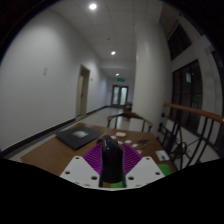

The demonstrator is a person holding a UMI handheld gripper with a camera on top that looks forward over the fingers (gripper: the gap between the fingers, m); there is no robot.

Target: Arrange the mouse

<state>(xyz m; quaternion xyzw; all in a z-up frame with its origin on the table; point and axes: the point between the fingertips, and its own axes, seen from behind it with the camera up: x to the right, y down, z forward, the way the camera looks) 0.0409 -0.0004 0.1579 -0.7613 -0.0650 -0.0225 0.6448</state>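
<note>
A black mouse (110,160) sits upright between my two fingers, pressed by the purple pads on both sides. My gripper (111,165) is shut on it and holds it above a brown wooden table (50,152). The white fingers (82,171) show at either side of the mouse. The mouse's lower end is hidden between the fingers.
A dark mouse mat or laptop (78,136) lies on the table beyond the fingers to the left. Small white items (122,134) lie farther on. A chair (128,121) stands behind the table. A long corridor (118,95) runs ahead, with a railing (195,115) to the right.
</note>
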